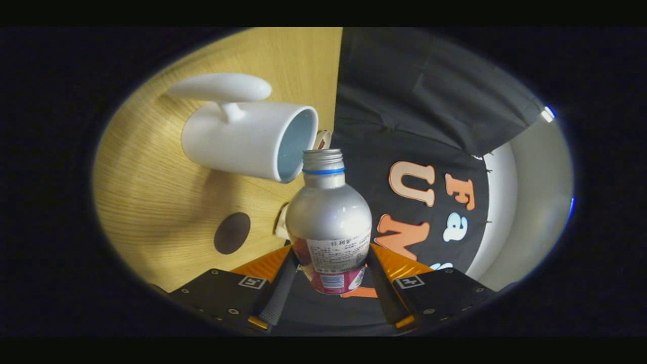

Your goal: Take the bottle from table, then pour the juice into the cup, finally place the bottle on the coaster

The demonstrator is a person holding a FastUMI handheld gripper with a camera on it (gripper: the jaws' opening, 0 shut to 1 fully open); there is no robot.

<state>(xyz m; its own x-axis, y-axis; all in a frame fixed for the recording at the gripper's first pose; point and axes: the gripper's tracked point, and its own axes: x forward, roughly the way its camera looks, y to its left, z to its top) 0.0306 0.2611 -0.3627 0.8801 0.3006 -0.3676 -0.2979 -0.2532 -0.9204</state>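
My gripper [331, 255] is shut on a silver bottle [328, 217] with a blue neck ring and a red-and-white label, both fingers pressing on its lower body. The whole view is rolled sideways, so the bottle is tipped over. Its uncapped mouth sits right at the rim of a white cup [247, 139] with a light blue inside and a large white handle [220, 88]. No liquid is visible in the cup or at the mouth. A dark brown round coaster [232, 233] lies on the wooden table [151, 192], beside the left finger and short of the cup.
A small white object [281, 221] lies on the table just behind the bottle's shoulder. Another small object [322, 139] peeks out at the table edge past the cup's rim. The black booth cloth [414, 101] hangs beyond the table edge.
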